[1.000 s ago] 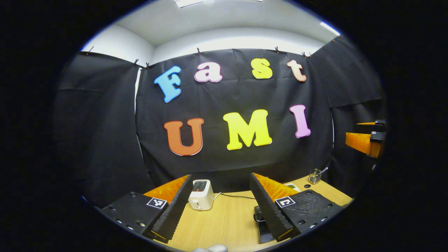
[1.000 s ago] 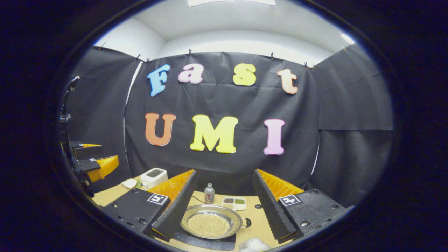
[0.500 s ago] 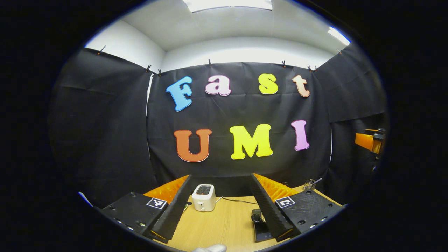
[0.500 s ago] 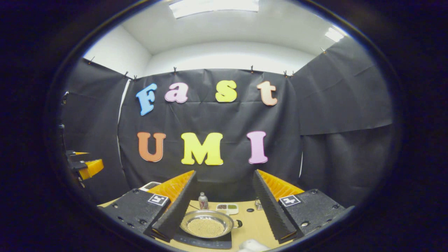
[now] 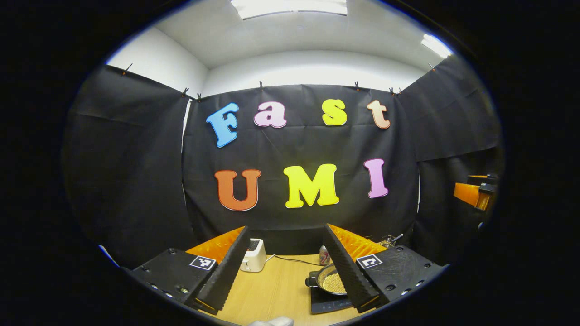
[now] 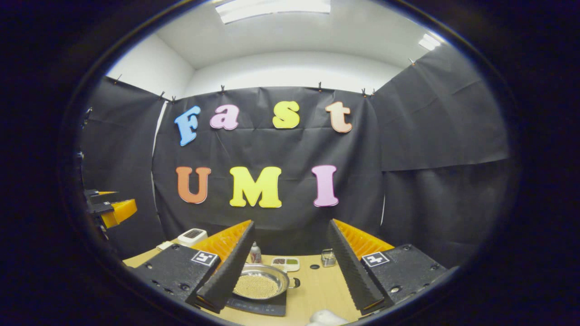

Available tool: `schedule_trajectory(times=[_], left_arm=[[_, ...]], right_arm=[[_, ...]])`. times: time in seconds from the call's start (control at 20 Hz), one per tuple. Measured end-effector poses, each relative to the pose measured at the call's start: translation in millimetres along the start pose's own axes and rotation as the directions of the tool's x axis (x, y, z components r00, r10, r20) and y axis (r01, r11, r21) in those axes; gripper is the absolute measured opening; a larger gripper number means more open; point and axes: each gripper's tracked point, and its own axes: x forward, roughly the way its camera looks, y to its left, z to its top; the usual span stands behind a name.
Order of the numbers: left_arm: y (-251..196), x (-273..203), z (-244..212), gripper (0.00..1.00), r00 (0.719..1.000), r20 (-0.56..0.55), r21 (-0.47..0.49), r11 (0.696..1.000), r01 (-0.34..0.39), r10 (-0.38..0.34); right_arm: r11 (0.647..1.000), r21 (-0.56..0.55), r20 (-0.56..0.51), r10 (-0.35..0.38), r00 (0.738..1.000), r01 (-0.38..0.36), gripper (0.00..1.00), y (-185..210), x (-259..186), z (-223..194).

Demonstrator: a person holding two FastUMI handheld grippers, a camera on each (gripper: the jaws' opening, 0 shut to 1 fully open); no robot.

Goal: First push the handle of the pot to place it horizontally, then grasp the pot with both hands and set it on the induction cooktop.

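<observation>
I've got both grippers, left (image 5: 284, 267) and right (image 6: 290, 267), spread wide and holding nothing, with the pot (image 6: 260, 284) sitting on the induction cooktop (image 6: 258, 305) just ahead of my right fingers.

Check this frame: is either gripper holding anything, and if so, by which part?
Nothing is held. The left gripper and right gripper are both open with empty gaps, raised back from the pot, which sits on the induction cooktop.

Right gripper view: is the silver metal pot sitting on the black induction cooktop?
Yes, the silver metal pot rests on the black induction cooktop, with the right tool open and clear of it.
</observation>
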Motion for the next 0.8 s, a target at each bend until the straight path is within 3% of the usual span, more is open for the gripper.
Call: schedule_trajectory(times=[0.8], left_arm=[[-24.1, -1.4, -3.9, 0.96, 0.999, -0.031, 0.009, 1.0, 0.019, -0.019]], right_arm=[[1.0, 0.0, -0.027, -0.018, 0.999, 0.018, 1.0, -26.8, 1.8, -18.3]])
